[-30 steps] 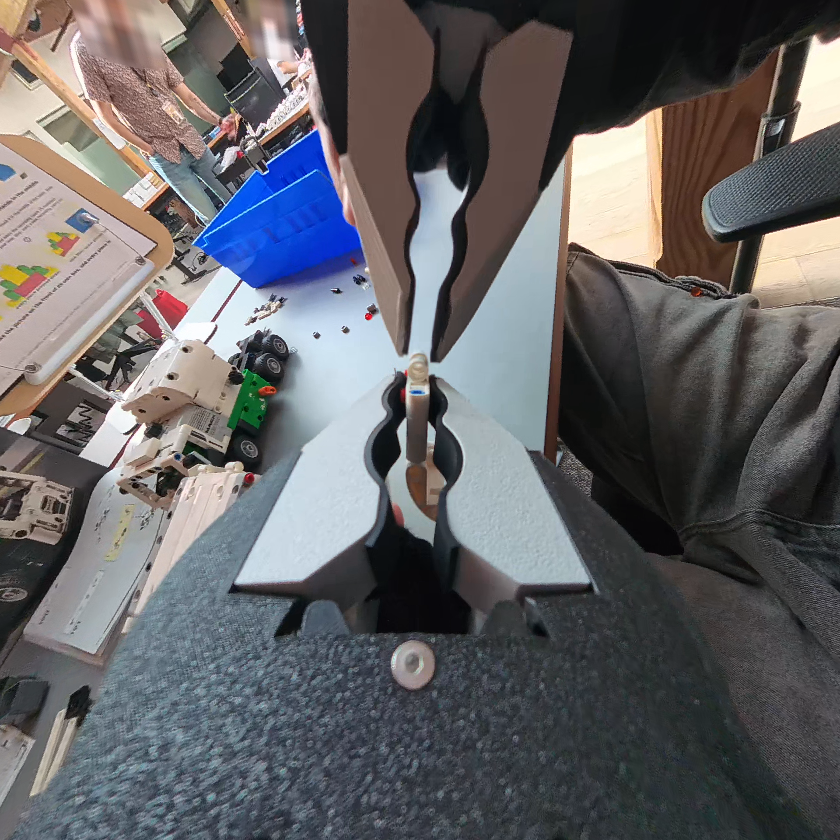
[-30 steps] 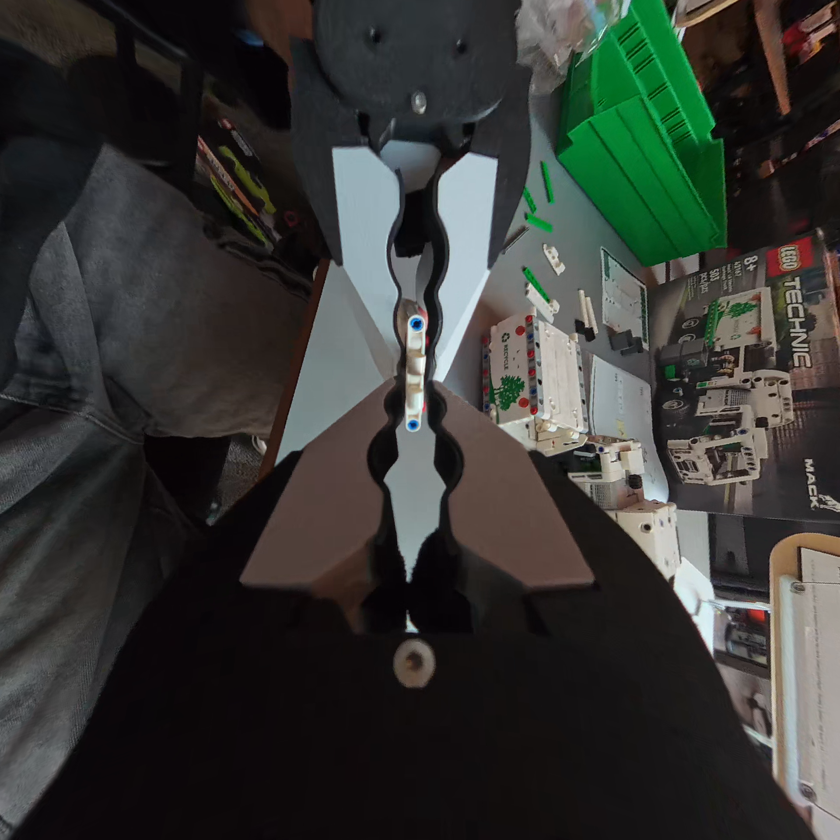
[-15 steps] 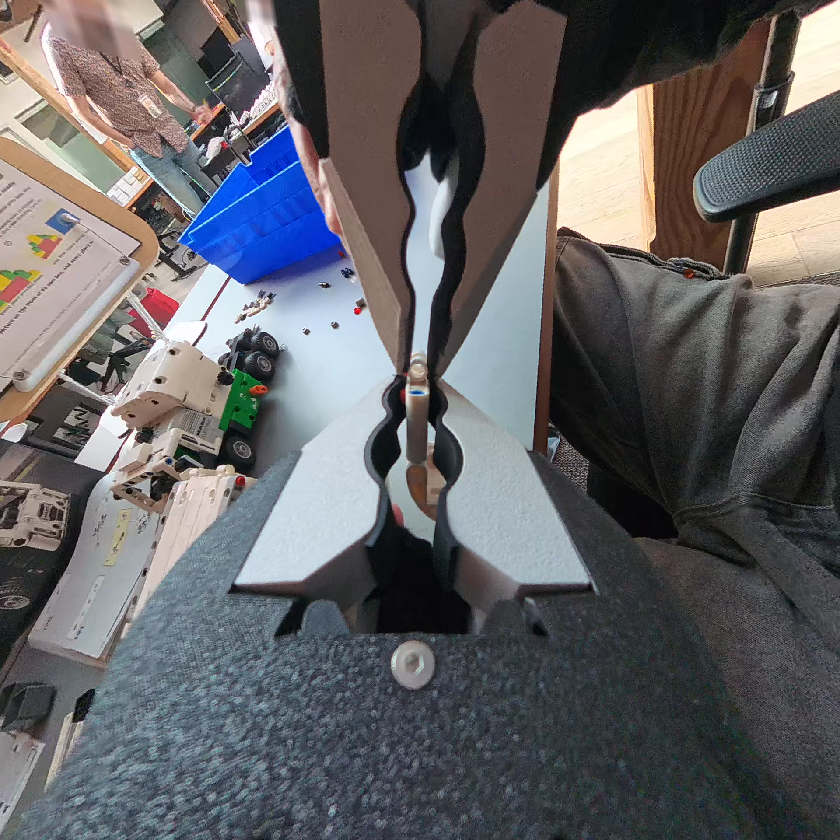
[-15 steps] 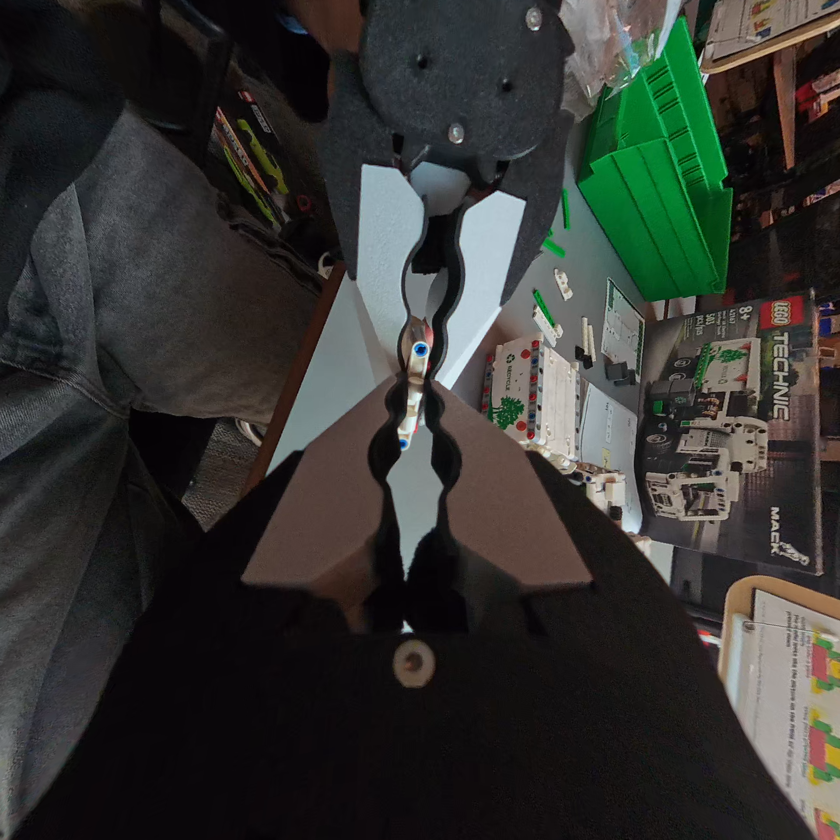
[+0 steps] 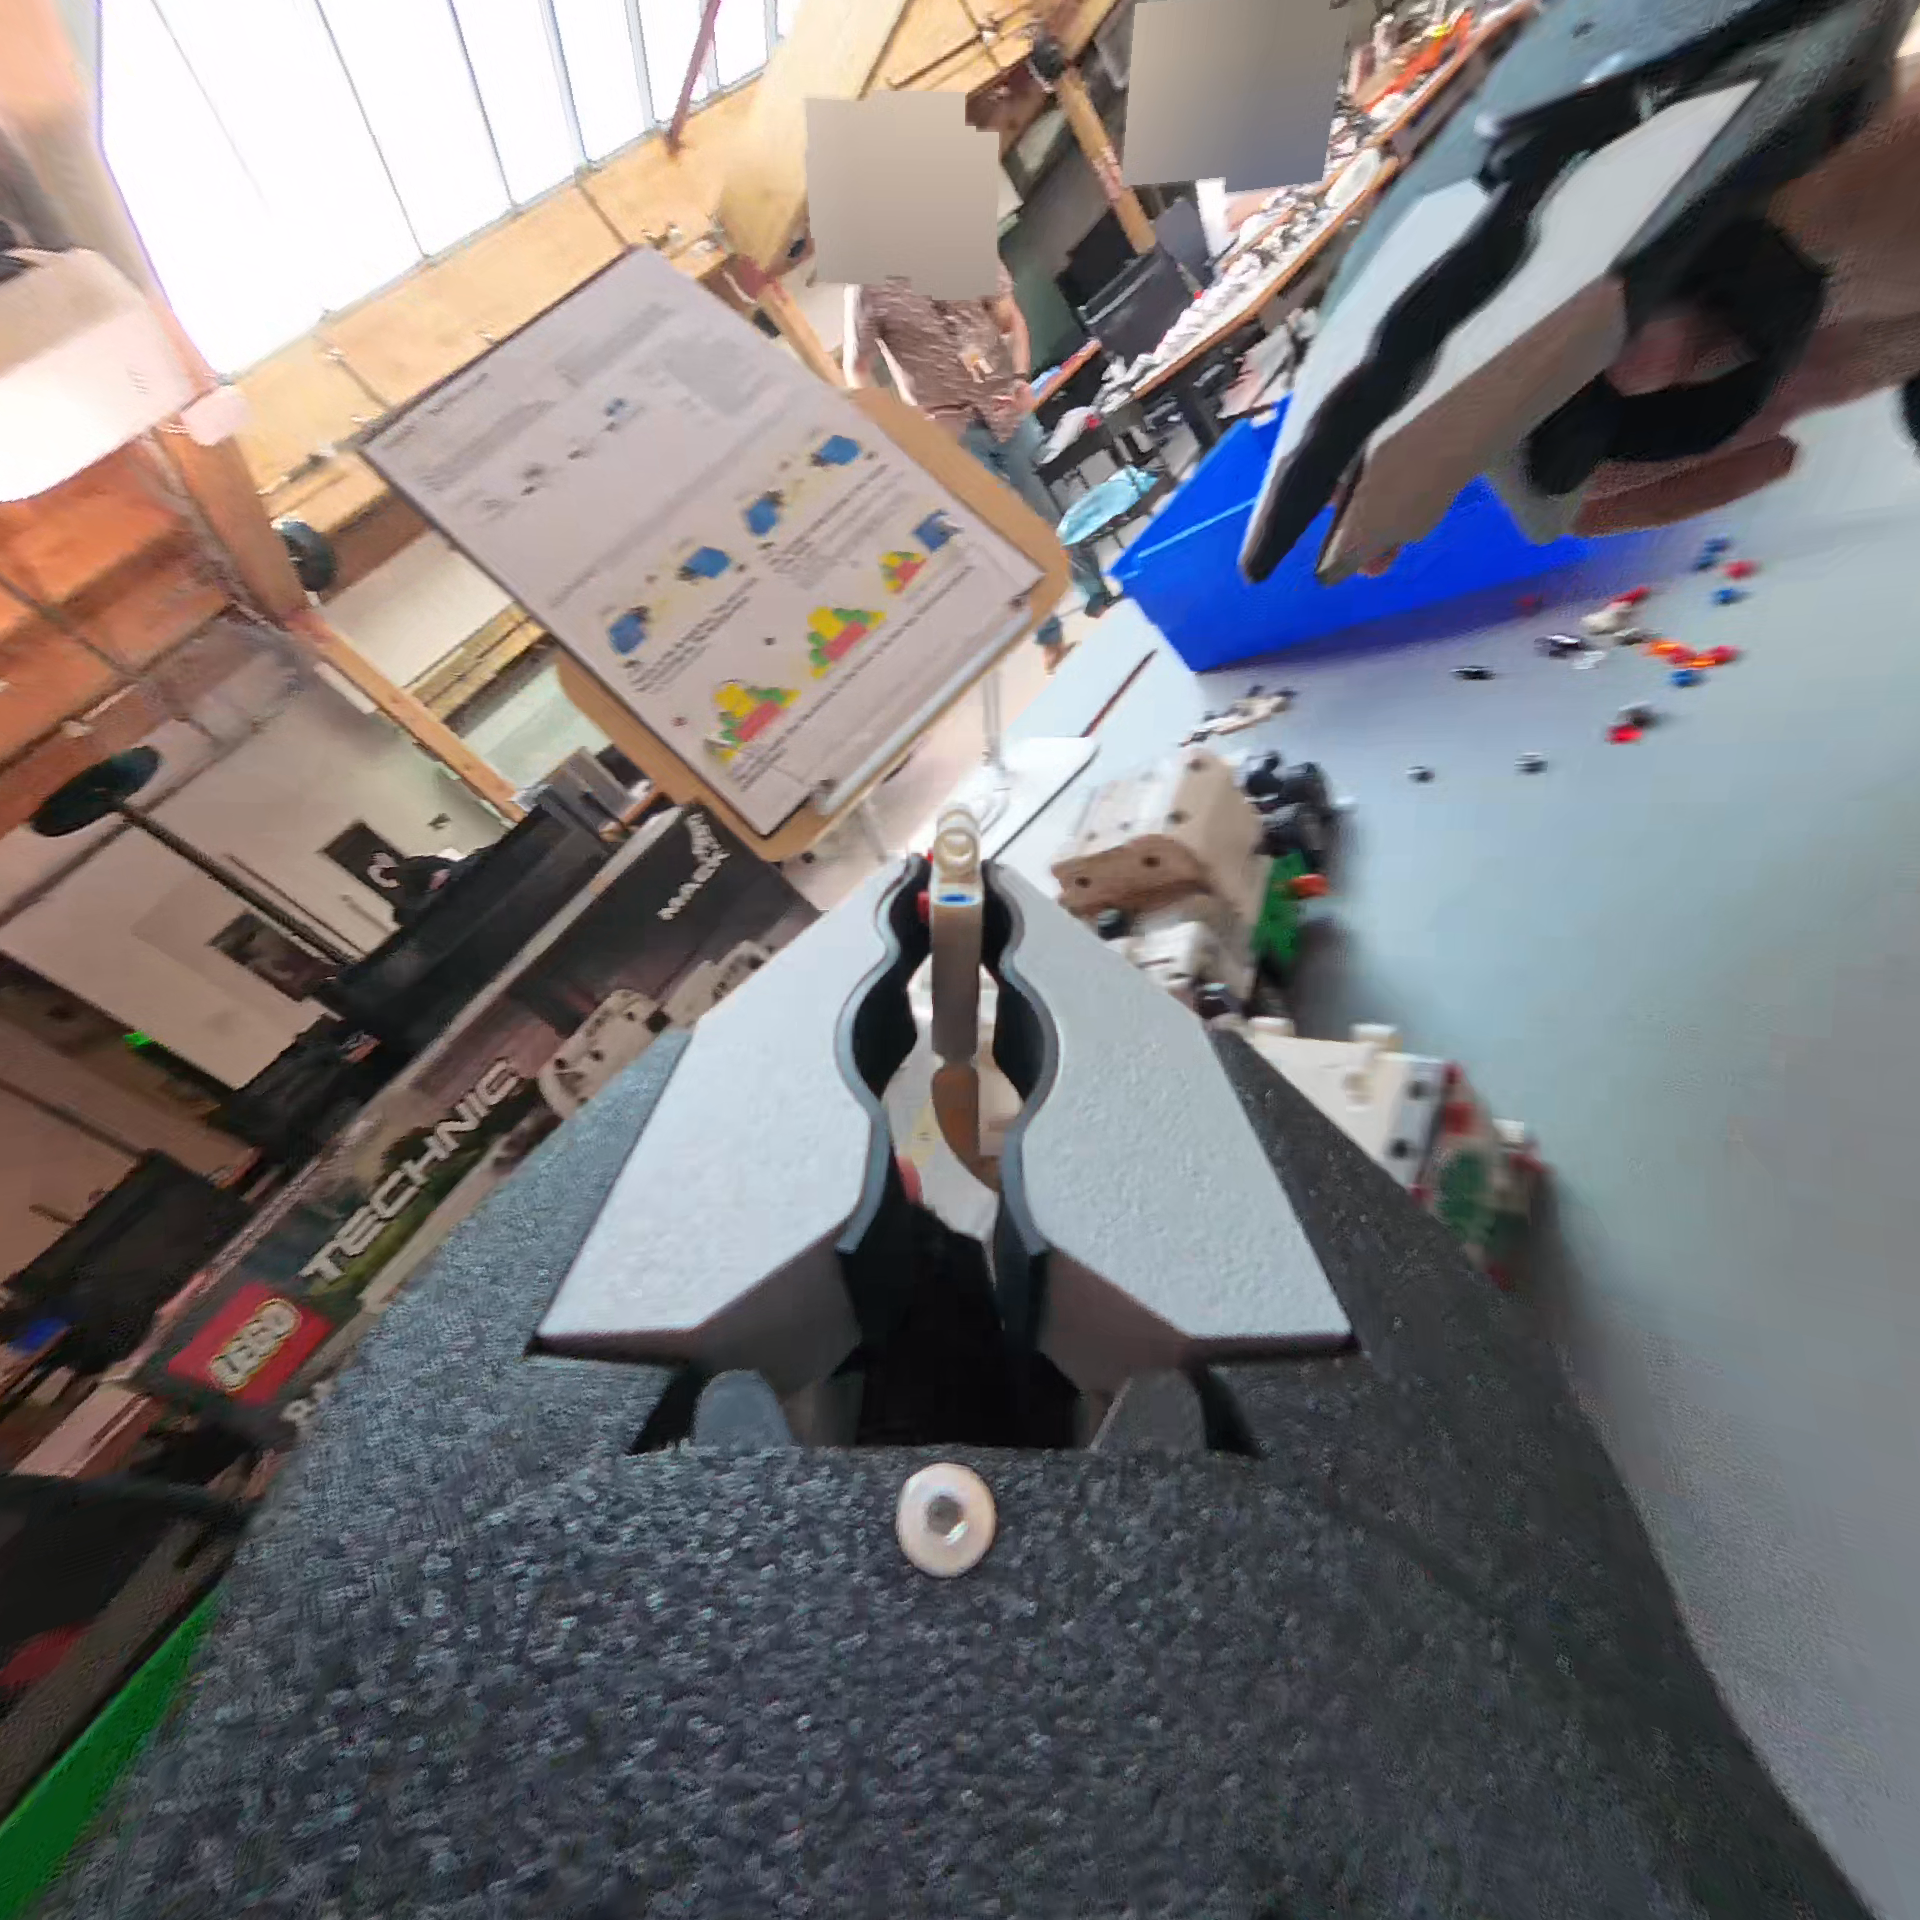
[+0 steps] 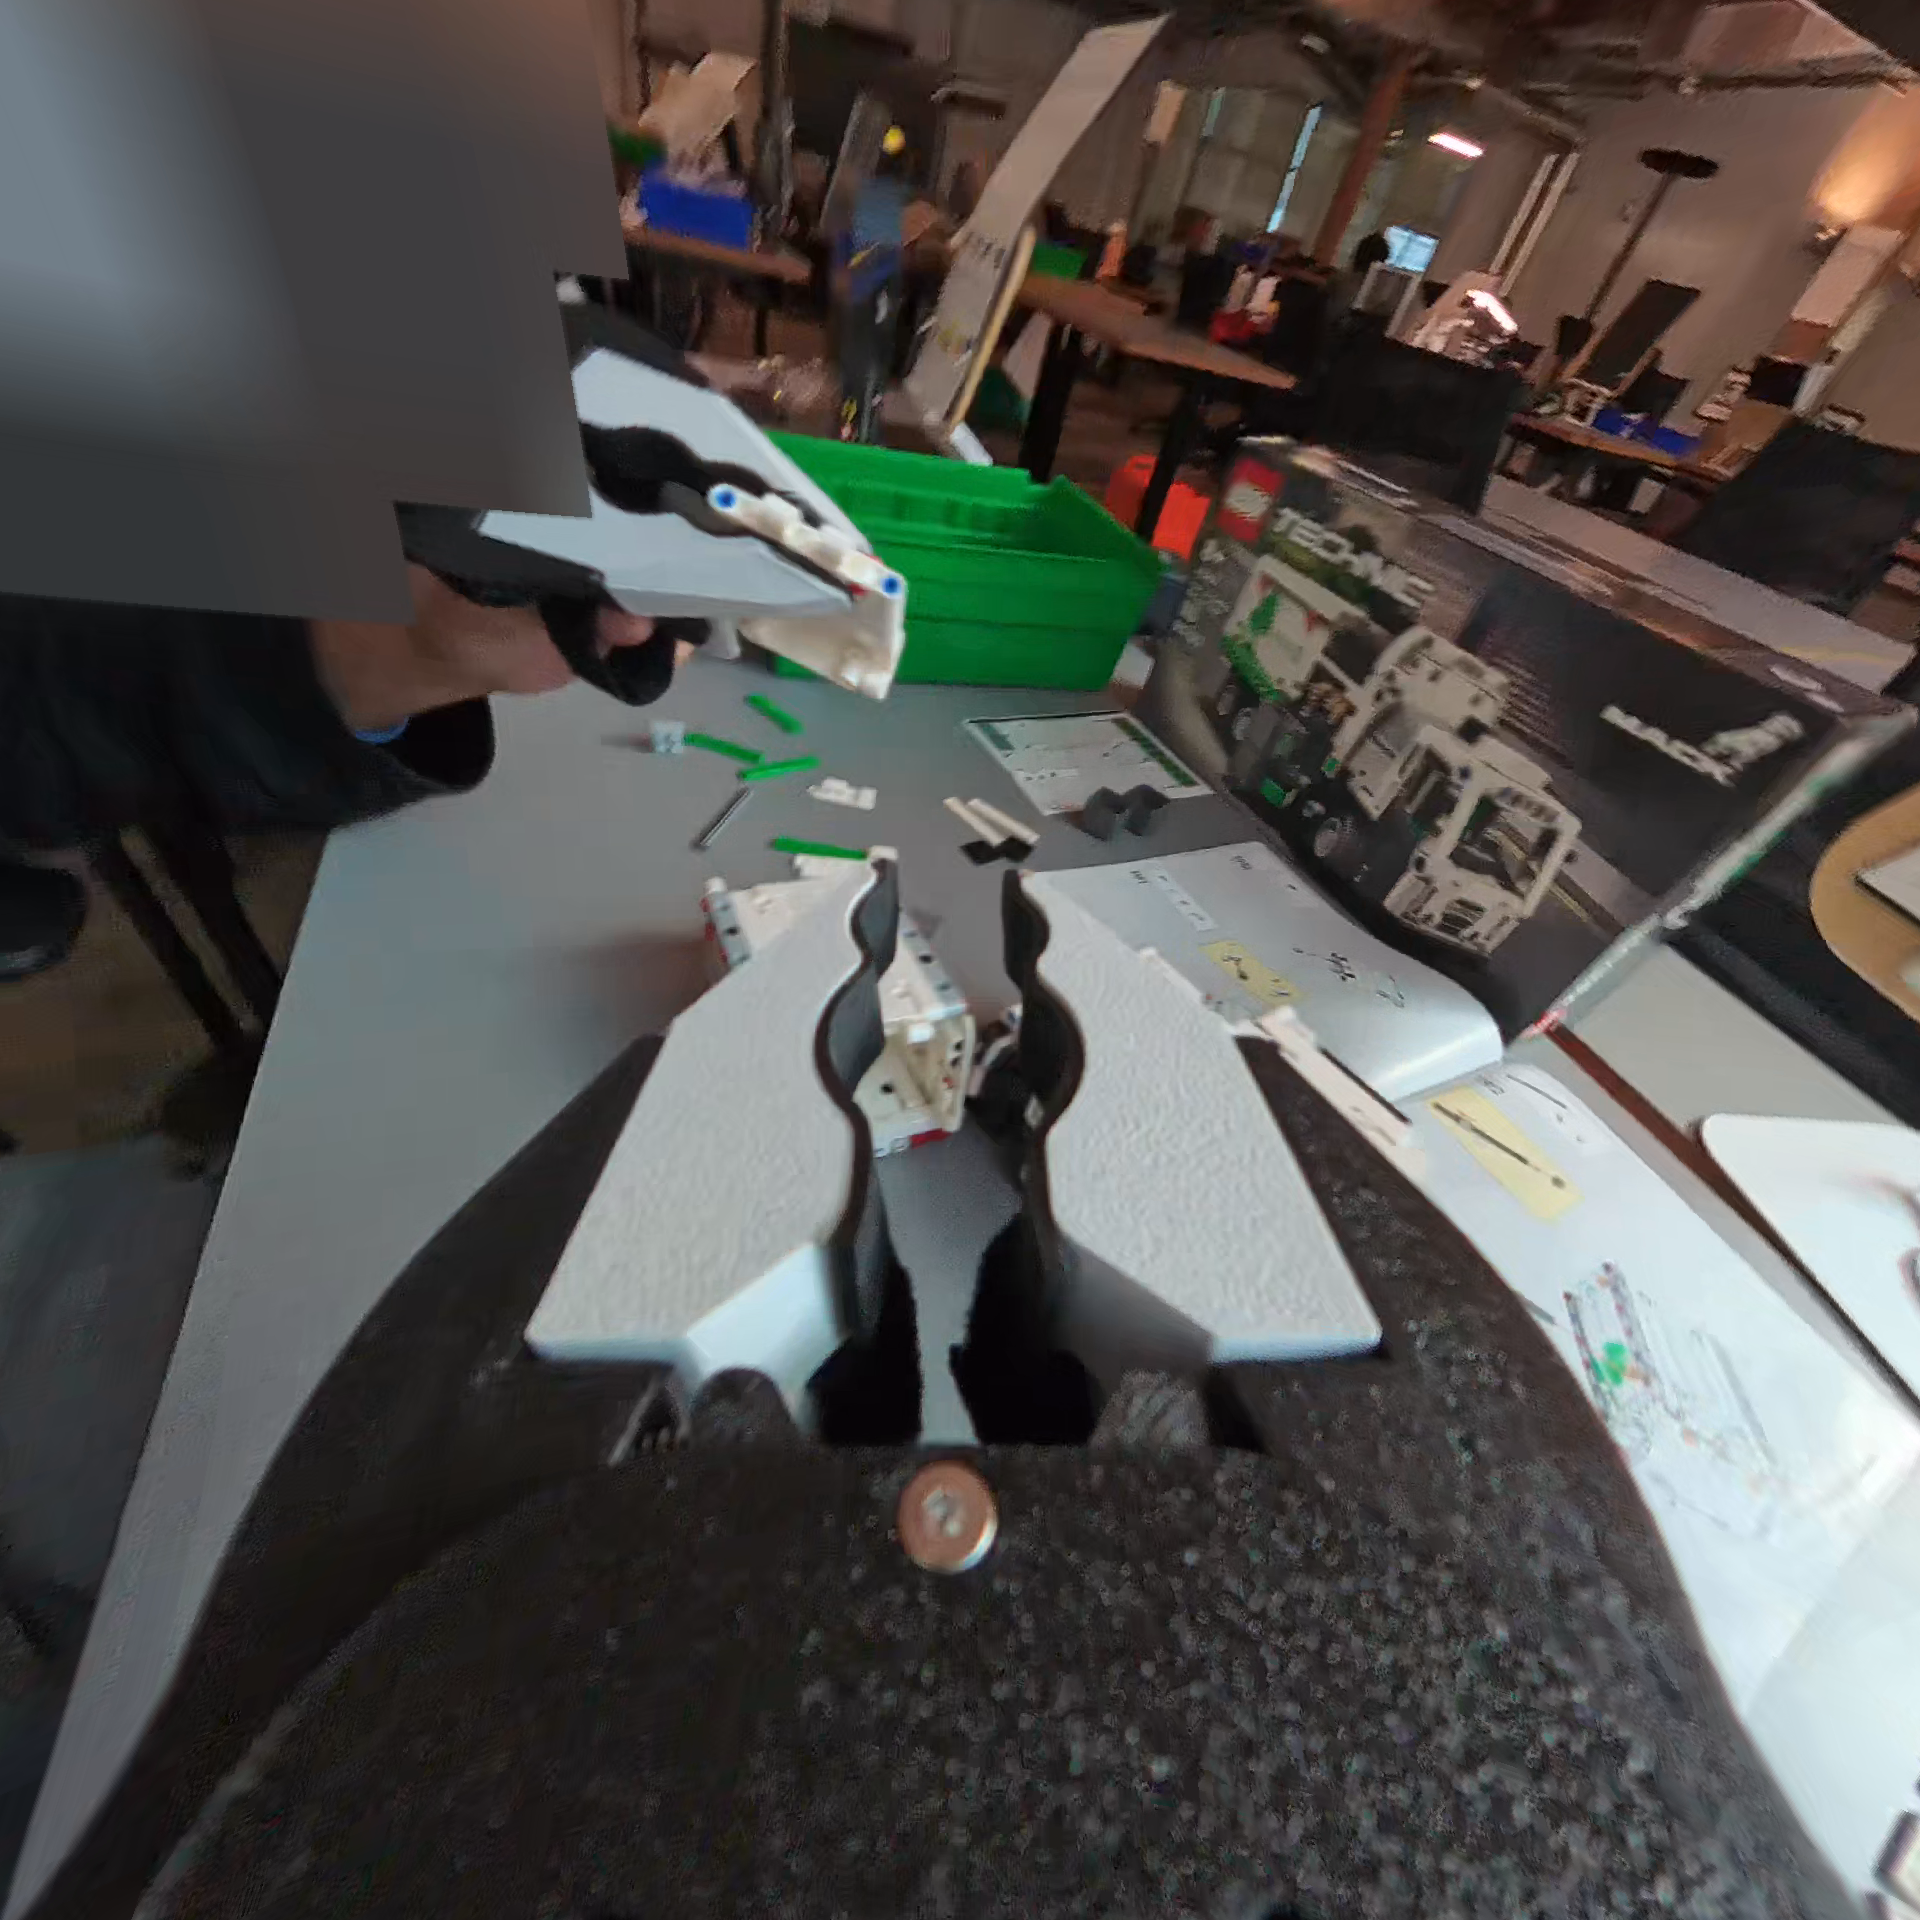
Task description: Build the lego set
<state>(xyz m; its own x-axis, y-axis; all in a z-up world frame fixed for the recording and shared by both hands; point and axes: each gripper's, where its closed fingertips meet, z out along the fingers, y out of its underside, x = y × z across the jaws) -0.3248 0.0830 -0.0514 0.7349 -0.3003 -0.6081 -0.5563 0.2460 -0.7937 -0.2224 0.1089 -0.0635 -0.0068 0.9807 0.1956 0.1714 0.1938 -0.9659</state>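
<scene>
My left gripper [image 5: 954, 881] is shut on a white lego piece with blue pins [image 5: 951, 966], held in the air above the table. In the right wrist view that gripper [image 6: 868, 590] is at the upper left, the white piece [image 6: 842, 639] sticking out of its tip. My right gripper [image 6: 951, 894] is open and empty, low over the white truck body [image 6: 920, 1029] on the grey table [image 6: 468, 987]. In the left wrist view the right gripper [image 5: 1299, 561] hangs at the upper right. The white and green truck cab [image 5: 1174, 862] stands on the table.
A green bin [image 6: 987, 561] and the set's box [image 6: 1455, 727] stand at the back. An open instruction booklet [image 6: 1247, 956] lies to the right. Green and white loose parts [image 6: 769, 769] lie ahead. A blue bin [image 5: 1351, 592] and small scattered pins [image 5: 1662, 655] are on the far side. Across from one pair of fingers to the other is roughly 11 cm.
The two grippers were tip to tip on the white piece near the person's lap. The right gripper has let go and opened; both have swung apart to face the table.
</scene>
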